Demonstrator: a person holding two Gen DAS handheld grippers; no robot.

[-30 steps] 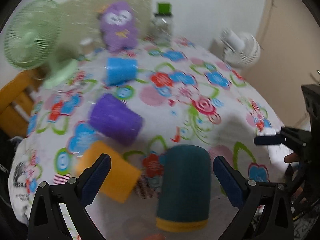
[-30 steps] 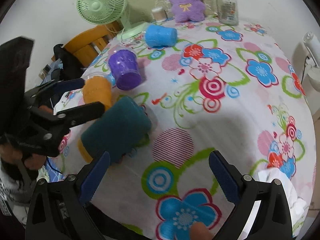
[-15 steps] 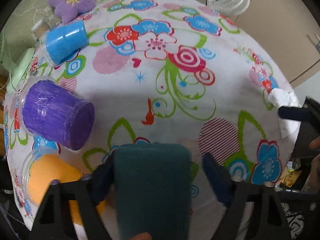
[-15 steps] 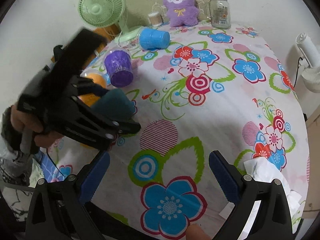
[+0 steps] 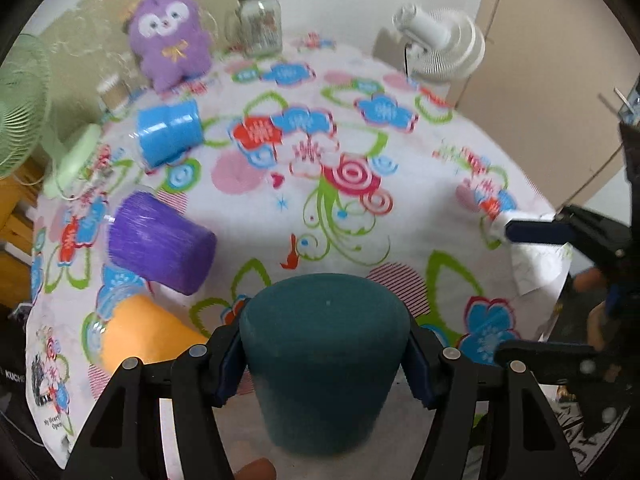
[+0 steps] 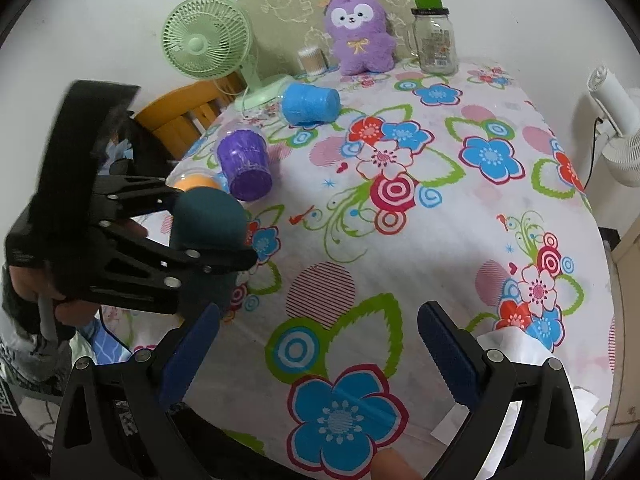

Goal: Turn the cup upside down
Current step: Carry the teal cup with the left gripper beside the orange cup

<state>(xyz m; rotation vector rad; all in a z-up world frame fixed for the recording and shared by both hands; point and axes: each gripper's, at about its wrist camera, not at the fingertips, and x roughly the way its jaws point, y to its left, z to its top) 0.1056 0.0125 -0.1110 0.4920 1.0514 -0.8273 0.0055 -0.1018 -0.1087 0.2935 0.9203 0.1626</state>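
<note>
My left gripper (image 5: 324, 360) is shut on a dark teal cup (image 5: 324, 344), held bottom-up at the near left edge of the flowered table (image 5: 360, 208). The same teal cup (image 6: 208, 220) and the left gripper (image 6: 216, 232) clamped around it show at the left of the right wrist view. Three other cups lie on their sides on the left: orange (image 5: 140, 336), purple (image 5: 160, 240) and blue (image 5: 168, 134). My right gripper (image 6: 316, 352) is open and empty over the table's near edge.
A green fan (image 6: 208, 44), a purple plush toy (image 6: 360, 28), a glass jar (image 6: 434, 40) and a small container of swabs (image 6: 312, 60) stand along the back. A white fan (image 6: 616, 128) is off the right side. White tissue (image 6: 520, 344) lies at the near right edge.
My left gripper closed on the teal cup, which lay on its side, and has lifted and turned it bottom-up. The right gripper stayed open and barely moved.
</note>
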